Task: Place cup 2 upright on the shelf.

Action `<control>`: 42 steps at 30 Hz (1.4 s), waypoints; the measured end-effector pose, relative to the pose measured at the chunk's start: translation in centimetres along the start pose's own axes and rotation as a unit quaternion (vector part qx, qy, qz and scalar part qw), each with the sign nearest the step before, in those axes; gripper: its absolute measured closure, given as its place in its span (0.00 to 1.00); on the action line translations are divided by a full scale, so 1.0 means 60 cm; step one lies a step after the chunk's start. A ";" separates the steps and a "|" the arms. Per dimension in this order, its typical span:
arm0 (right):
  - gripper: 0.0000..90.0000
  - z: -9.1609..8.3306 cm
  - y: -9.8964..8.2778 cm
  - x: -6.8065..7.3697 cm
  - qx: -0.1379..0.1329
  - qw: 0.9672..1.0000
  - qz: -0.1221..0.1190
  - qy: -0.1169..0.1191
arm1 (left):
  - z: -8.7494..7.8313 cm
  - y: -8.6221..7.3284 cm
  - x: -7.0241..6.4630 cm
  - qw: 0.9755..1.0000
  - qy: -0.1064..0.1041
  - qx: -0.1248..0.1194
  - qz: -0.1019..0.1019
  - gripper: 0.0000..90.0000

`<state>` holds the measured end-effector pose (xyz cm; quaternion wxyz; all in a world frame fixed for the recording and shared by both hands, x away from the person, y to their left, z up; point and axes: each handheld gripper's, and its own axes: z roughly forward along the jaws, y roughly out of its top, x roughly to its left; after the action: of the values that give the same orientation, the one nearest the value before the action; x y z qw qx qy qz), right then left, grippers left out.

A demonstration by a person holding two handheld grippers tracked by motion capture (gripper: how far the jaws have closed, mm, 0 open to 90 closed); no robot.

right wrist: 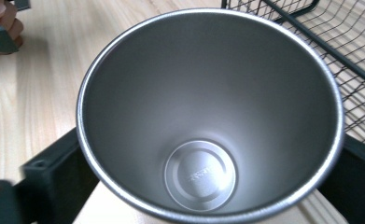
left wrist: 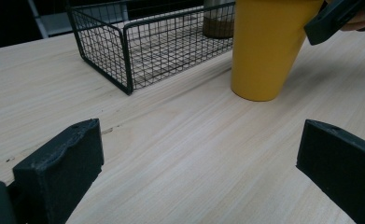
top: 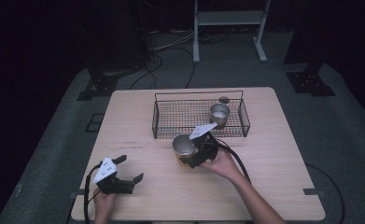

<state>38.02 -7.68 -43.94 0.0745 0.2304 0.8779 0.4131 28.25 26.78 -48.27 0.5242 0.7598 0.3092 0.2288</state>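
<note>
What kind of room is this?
Probably a lab or studio for recording: a lone wooden table on grey carpet, dark surroundings, loose cables and stand feet on the floor.

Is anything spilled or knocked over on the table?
No, nothing stands out. The yellow cup stands upright on the table and is empty inside, with the right gripper around it. The smaller metal cup stands upright in the wire basket. No spill shows on the wood.

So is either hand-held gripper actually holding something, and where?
The right hand-held gripper has its jaws around the yellow cup near the rim; a firm grip cannot be told. The left holds nothing.
</note>
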 end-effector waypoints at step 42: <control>0.17 -0.067 0.019 -0.015 -0.007 1.000 -0.018 0.007 | 0.000 0.000 0.000 1.000 0.000 -0.001 0.002 0.00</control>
<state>37.96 -10.23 -40.52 0.0773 0.2109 0.8794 0.4198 28.27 26.79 -48.29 0.5242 0.7600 0.3076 0.2302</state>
